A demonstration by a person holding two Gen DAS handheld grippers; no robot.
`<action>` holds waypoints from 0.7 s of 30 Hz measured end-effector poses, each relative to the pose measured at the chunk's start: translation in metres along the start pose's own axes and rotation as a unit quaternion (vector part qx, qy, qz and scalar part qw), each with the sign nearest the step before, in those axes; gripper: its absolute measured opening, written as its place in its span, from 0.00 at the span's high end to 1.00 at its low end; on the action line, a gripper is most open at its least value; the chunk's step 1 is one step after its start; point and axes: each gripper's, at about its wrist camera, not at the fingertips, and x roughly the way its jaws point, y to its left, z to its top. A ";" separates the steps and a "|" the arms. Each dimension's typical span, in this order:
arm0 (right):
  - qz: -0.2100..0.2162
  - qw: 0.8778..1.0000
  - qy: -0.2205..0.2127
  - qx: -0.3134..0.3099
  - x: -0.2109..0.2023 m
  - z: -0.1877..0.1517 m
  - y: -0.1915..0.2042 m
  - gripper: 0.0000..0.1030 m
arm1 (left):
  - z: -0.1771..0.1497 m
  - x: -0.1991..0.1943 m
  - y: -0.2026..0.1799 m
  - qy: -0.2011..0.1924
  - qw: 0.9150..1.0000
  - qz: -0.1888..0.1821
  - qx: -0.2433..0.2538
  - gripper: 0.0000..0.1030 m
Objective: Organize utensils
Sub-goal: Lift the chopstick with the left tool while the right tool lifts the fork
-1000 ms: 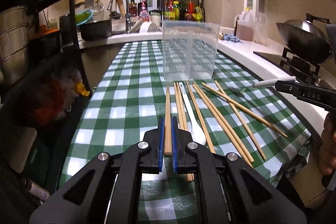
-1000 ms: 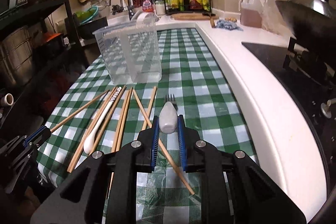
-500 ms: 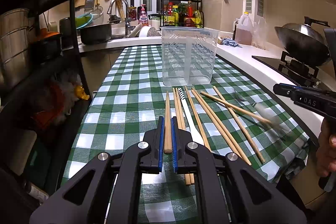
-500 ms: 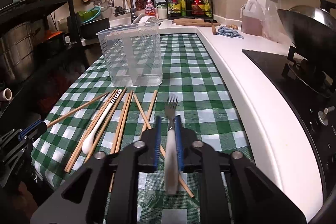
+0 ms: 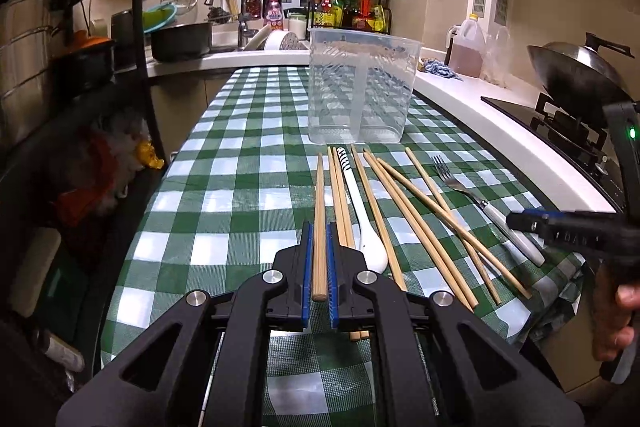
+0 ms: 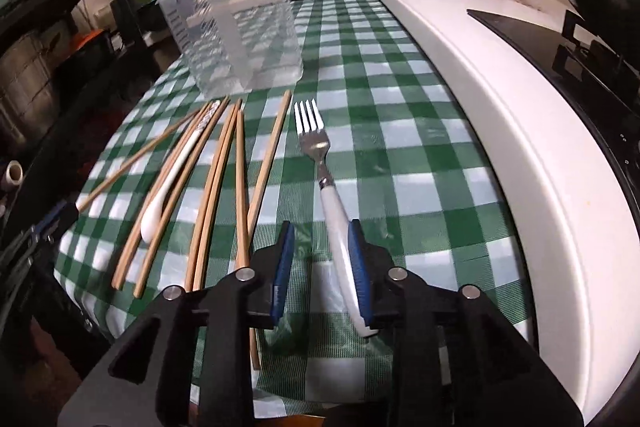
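Fork [image 6: 318, 163]: steel tines and neck, smooth white handle tapering to a rounded butt. It lies flat on the checked cloth [image 6: 400, 131], tines toward the clear bin [image 6: 240, 39], right of the chopstick spread. The handle sits between the right gripper [image 6: 322, 267] pads and leans against the right-side blue ribbed pad; the other pad is clear of it. Jaws are opening, so the fork is released, not clamped.

Left gripper [image 5: 319, 281]: clenched on one round bamboo chopstick [image 5: 319, 223] near its blunt end, the stick running straight ahead toward the bin.

Rest of the chopsticks [image 5: 416, 215]: pale wood, slim, fanned loosely on the cloth, a few crossing each other. White spoon [image 5: 362, 223] lies among them: long thin handle with a black zigzag pattern at the far tip, oval bowl at the near end.

Bin: translucent ribbed plastic, rectangular with rounded corners, a central divider, standing upright just beyond the utensil tips.

Cloth is glossy green-and-white gingham, draped over the near edge. A white counter [image 6: 500, 131] with a rounded lip runs along its right side.
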 end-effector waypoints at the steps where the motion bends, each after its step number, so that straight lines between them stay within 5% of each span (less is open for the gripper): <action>1: -0.002 1.000 0.002 -0.004 0.000 -0.002 0.002 0.72 | -0.001 0.000 0.001 0.001 1.000 0.000 -0.001 0.94; 11: -0.053 0.999 0.006 0.002 0.002 -0.023 -0.010 0.70 | -0.003 0.000 0.008 0.010 1.000 -0.008 -0.011 0.94; 17: -0.044 0.999 -0.008 -0.012 0.000 -0.025 -0.005 0.82 | -0.003 -0.003 0.010 0.008 1.000 -0.007 -0.014 0.94; 21: -0.047 0.997 -0.052 -0.037 -0.026 -0.016 0.008 0.83 | 0.001 -0.012 0.011 -0.006 1.000 -0.006 -0.017 0.94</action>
